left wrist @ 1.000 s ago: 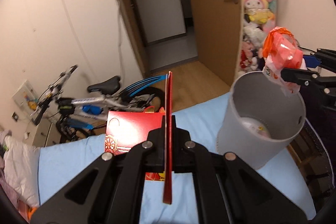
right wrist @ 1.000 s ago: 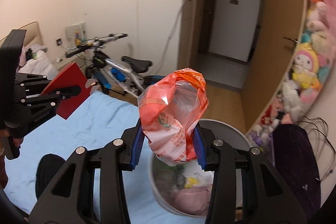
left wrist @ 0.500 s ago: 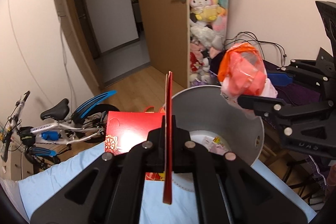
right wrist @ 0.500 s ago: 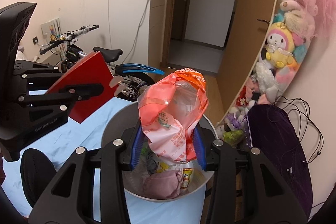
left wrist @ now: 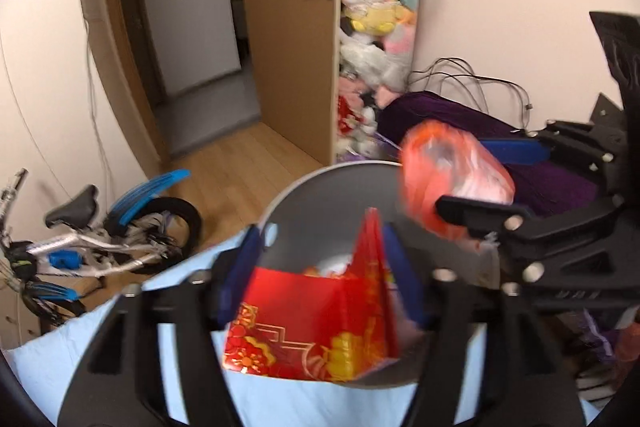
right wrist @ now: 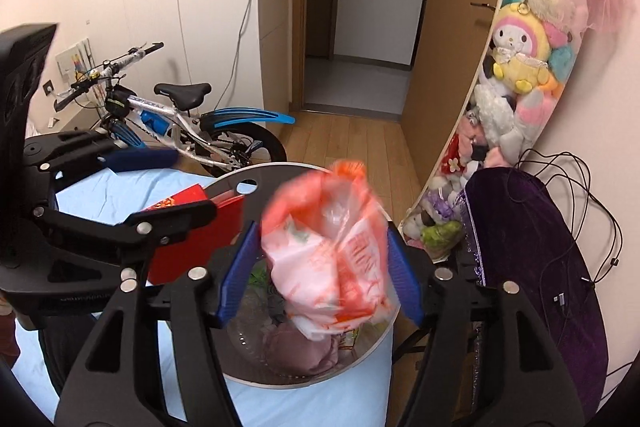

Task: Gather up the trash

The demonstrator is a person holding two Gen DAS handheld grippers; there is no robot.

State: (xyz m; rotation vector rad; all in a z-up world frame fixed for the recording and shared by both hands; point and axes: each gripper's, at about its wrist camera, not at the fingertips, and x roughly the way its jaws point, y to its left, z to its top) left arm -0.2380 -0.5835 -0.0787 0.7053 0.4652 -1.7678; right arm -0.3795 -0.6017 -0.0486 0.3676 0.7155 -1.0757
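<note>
A grey round bin [left wrist: 320, 211] [right wrist: 280, 173] stands on the blue sheet, with trash inside. My left gripper [left wrist: 320, 267] is open above the bin. The red and gold paper bag [left wrist: 320, 323] [right wrist: 188, 239] sits loose between its fingers, blurred, over the near rim. My right gripper [right wrist: 318, 267] is open too. The orange and white plastic bag [right wrist: 332, 247] [left wrist: 448, 179] is loose between its blue pads [right wrist: 236, 267], blurred, over the bin's mouth.
A child's bicycle [right wrist: 160, 115] stands against the left wall. A wooden door [left wrist: 288, 27] is open onto a corridor. Plush toys [right wrist: 520, 67] hang on the right. A purple cushion [right wrist: 532, 247] with cables lies right of the bin.
Both grippers have opened. The red bag and the orange bag were clamped before and are now loose and dropping toward the bin. Both grippers moved closer over the bin.
</note>
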